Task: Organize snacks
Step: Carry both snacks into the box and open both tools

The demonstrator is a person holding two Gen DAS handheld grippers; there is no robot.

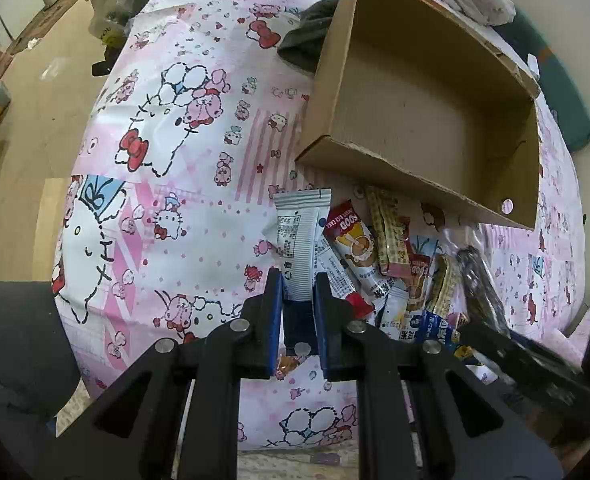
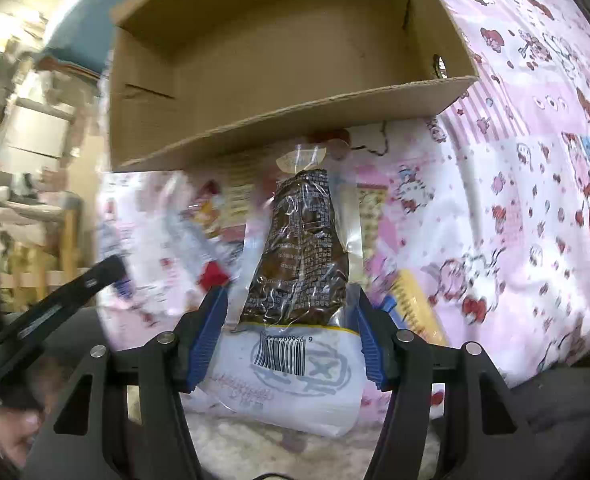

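An empty cardboard box (image 1: 427,92) lies on a pink cartoon-print sheet; it also shows in the right wrist view (image 2: 263,60). A pile of snack packets (image 1: 379,256) lies just in front of it. My left gripper (image 1: 298,280) is shut on a white and grey snack packet (image 1: 301,236), at the pile's left edge. My right gripper (image 2: 291,300) is shut on a clear pouch with a dark brown snack (image 2: 299,256), held lifted in front of the box's near wall. That pouch and the right gripper show at the right of the left wrist view (image 1: 483,284).
The pink sheet (image 1: 183,168) covers a bed. A dark cloth (image 1: 307,36) lies left of the box and a teal cushion (image 1: 563,92) behind it. A yellow packet (image 2: 415,308) lies to the right under my right gripper. Floor and furniture show at far left.
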